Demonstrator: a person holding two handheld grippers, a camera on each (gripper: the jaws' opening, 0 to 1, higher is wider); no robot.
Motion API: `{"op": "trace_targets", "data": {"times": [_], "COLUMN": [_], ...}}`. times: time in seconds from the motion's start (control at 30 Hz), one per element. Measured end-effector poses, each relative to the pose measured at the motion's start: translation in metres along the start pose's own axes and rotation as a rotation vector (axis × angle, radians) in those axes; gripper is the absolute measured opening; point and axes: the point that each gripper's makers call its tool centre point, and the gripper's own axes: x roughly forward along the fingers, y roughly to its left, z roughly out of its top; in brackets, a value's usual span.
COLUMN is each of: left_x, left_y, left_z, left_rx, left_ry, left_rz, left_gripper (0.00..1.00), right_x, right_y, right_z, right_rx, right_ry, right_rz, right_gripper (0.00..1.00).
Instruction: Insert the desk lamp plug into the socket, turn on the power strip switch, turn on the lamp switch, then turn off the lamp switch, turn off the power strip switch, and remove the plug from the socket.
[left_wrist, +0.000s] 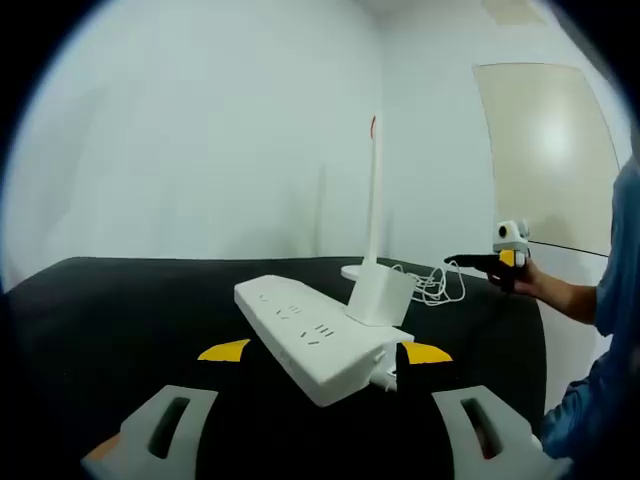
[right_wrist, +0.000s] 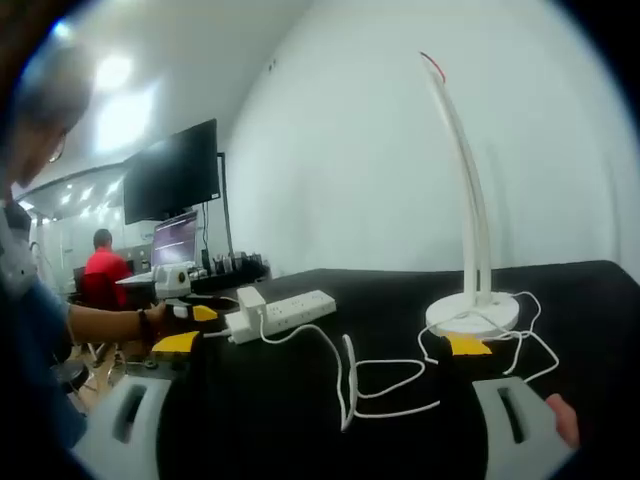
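Plug adapter (left_wrist: 380, 297) sits in power strip (left_wrist: 320, 340), frame center, so insert looks done or not yet pulled. Lamp (right_wrist: 470, 200) right of frame, head looks unlit; can't tell switch states. Left gripper (left_wrist: 322, 352) jaws apart, straddling strip end. Right gripper (right_wrist: 325, 345) jaws spread, empty, cord (right_wrist: 350, 385) between them.

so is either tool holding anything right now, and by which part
Neither holds anything. The left tool stands open at the near end of the power strip, not clamped on it; the right tool is open over the lamp cord.
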Motion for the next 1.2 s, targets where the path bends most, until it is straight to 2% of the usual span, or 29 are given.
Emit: {"op": "trace_targets", "data": {"times": [0.3,0.43,0.57,0.7,0.8,0.93,1.2], "left_x": [-0.003,-0.001,0.002,0.004,0.004,0.008,0.007], "left_y": [-0.007,-0.012,-0.015,-0.014,-0.014,-0.006,-0.009], "left_z": [0.008,0.006,0.002,0.001,0.002,-0.013,-0.019], "left_rx": [0.008,0.021,0.030,0.019,-0.012,-0.008,0.000], "left_ry": [-0.043,-0.036,-0.015,-0.001,0.001,0.088,0.121], "left_rz": [-0.035,-0.056,-0.070,-0.078,-0.061,-0.023,-0.017], "left_gripper": [0.59,0.59,0.59,0.58,0.54,0.51,0.38], "right_x": [-0.014,-0.016,-0.017,-0.013,-0.011,-0.009,-0.011], "right_y": [-0.004,-0.005,-0.005,-0.001,0.002,0.005,0.004], "right_z": [-0.014,-0.016,-0.025,-0.036,-0.044,-0.050,-0.045], "right_rx": [-0.027,-0.022,-0.027,-0.054,-0.079,-0.108,-0.093], "right_ry": [0.013,0.007,0.019,0.077,0.116,0.149,0.122], "right_rz": [-0.028,-0.025,-0.029,-0.012,-0.012,-0.013,-0.031], "right_gripper": [0.96,0.96,0.95,0.93,0.92,0.91,0.88]}}
